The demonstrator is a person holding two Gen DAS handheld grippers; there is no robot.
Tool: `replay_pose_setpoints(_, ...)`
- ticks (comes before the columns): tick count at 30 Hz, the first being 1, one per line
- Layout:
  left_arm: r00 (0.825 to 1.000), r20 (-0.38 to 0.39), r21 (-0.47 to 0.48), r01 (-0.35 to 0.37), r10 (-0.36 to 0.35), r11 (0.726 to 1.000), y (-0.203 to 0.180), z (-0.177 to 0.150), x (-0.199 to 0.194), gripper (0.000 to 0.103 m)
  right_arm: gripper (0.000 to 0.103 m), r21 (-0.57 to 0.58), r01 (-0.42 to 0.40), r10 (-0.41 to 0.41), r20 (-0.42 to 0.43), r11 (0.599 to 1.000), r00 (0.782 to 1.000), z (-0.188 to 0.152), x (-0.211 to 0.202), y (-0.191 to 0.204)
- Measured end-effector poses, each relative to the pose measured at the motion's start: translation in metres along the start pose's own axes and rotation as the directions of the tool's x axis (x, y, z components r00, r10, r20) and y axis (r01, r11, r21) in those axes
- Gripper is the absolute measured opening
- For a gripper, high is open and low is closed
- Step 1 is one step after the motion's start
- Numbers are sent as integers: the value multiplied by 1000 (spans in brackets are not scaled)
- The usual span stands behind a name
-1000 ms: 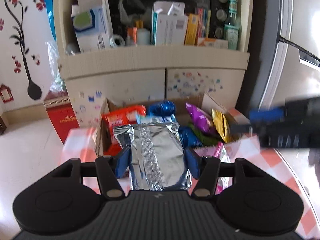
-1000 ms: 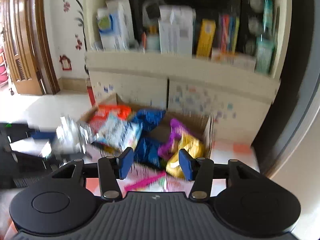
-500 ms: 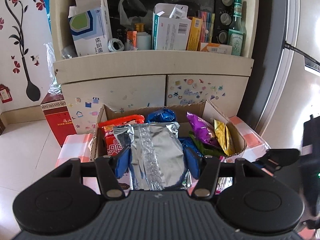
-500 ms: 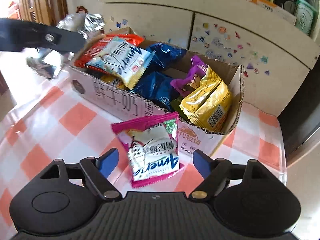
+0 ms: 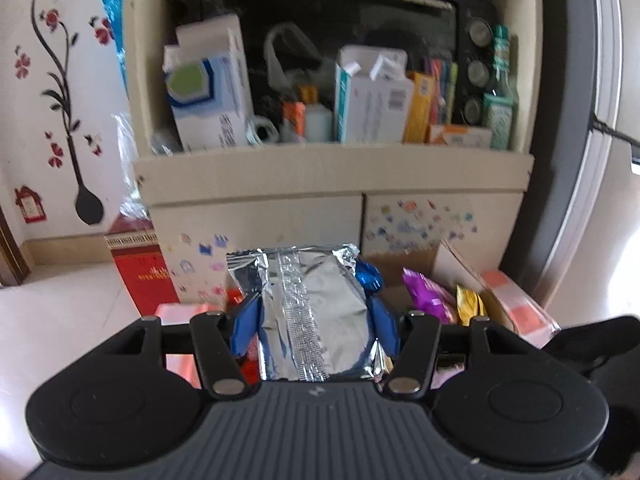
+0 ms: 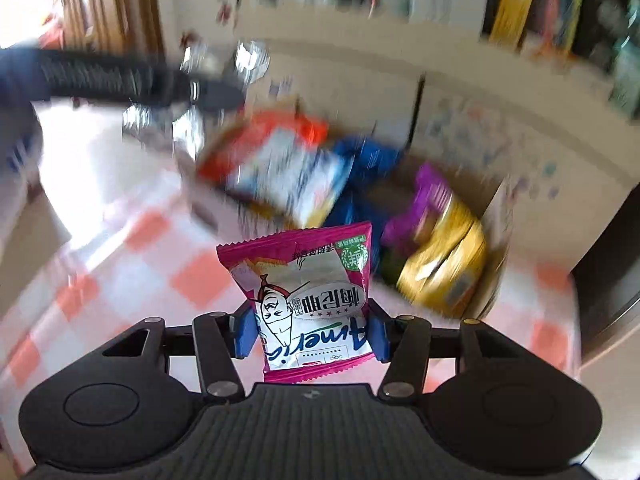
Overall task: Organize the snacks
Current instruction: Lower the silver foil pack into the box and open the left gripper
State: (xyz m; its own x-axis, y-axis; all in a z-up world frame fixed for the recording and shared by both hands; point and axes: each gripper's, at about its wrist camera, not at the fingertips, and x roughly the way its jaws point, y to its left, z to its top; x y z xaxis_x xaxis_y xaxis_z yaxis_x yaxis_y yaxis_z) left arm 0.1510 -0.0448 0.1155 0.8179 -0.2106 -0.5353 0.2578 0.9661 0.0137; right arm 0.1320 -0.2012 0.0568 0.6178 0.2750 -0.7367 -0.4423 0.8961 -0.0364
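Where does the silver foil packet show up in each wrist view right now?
Left wrist: silver foil packet at lower centre, clamped between the left gripper fingers.
Right wrist: blurred, at upper left, on the tip of the dark gripper reaching in.
Shared landmark: the cardboard snack box.

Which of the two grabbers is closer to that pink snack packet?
The right. The right gripper has just closed its fingers on the pink snack packet. The left gripper, off to the left, holds a silver foil packet instead.
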Motion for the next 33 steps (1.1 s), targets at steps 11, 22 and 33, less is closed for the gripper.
replay_pose_setpoints(11,999,45,-3,-25,25,1000,3,19,9,58,60,190,126,-171,247,974,954,41,-31,-23)
replay_pose_setpoints(22,999,38,-58,-32,34,998,11,28,71,70,69,262,146,-208,229,954,951,54,7,-38)
replay_pose_setpoints(33,994,18,-117,-106,109,987,28,29,29,93,98,396,185,-290,225,900,930,48,-12,-35)
